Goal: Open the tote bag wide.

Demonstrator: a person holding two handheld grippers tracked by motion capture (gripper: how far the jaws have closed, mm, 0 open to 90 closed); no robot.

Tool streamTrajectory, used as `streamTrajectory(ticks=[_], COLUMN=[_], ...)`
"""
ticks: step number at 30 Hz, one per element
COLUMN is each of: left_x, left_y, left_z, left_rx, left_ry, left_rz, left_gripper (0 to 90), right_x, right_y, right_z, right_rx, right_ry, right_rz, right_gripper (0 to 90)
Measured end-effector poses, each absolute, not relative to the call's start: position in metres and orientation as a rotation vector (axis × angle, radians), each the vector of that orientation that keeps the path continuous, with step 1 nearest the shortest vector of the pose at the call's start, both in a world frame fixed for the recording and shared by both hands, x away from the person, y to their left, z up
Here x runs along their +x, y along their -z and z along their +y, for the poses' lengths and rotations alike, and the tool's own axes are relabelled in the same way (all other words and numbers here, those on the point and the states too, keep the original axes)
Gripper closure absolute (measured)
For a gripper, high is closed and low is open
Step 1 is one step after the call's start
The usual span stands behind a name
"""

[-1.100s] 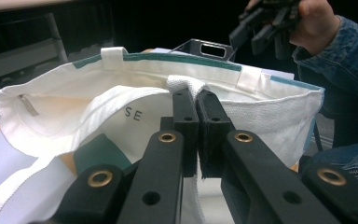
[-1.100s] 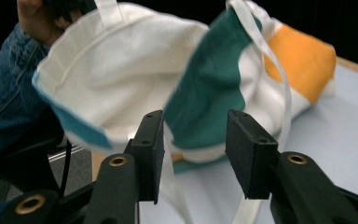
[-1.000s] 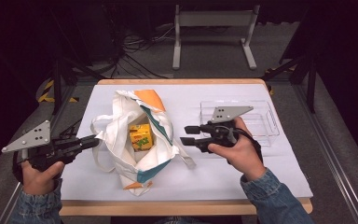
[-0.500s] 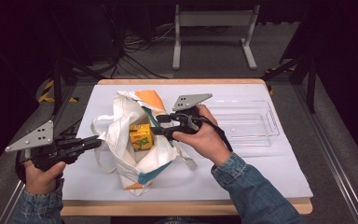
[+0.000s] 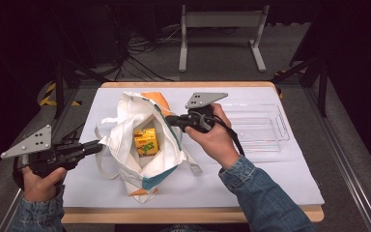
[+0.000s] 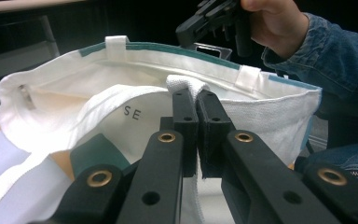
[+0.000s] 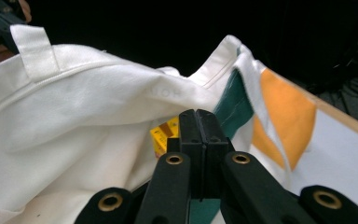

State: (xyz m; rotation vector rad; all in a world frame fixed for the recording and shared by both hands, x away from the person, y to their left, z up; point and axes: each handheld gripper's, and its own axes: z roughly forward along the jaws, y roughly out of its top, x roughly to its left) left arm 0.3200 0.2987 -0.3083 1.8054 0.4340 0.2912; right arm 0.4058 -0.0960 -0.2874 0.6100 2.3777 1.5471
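At the table's left edge, the left gripper [image 5: 95,146] is pinching the white strap [image 6: 185,84] of the white canvas tote bag with teal and orange patches [image 5: 125,121], lying open mid-table. Inside, a yellow carton [image 5: 146,141] is showing. The right gripper [image 5: 169,119], jaws having just closed together, is gripping the bag's right rim.

Dark room — grey floor [image 5: 290,53], cables [image 5: 140,48].

A white tote bag [image 5: 140,145] with teal and orange patches holds a yellow carton [image 5: 146,141] on a white sheet [image 5: 270,169].
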Motion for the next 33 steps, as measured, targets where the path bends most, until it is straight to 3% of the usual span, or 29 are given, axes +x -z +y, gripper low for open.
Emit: streamTrajectory(ticks=[7,12,17,19,25,33], left_x=[0.32,0.319,0.318,0.318,0.318,0.32], left_y=[0.308,0.307,0.307,0.307,0.306,0.31], left_z=[0.297,0.294,0.293,0.293,0.296,0.312], left_rx=[1.809,1.811,1.807,1.808,1.806,1.772], left_ry=[-0.292,-0.291,-0.284,-0.283,-0.293,-0.293], left_rz=[0.429,0.417,0.414,0.413,0.415,0.449], left_gripper=[87.6,87.6,87.5,87.5,87.5,87.5], right_x=[0.407,0.401,0.397,0.398,0.405,0.404], right_y=[0.28,0.284,0.292,0.293,0.3,0.3], right_z=[-0.117,-0.104,-0.082,-0.079,-0.074,-0.106], right_rx=[0.656,0.608,0.594,0.595,0.617,0.687], right_ry=[-1.563,-1.575,-1.587,-1.571,-1.512,-1.504], right_rz=[2.339,2.379,2.452,2.461,2.489,2.397], right_gripper=[90.0,89.5,65.5,63.3,82.5,87.5])
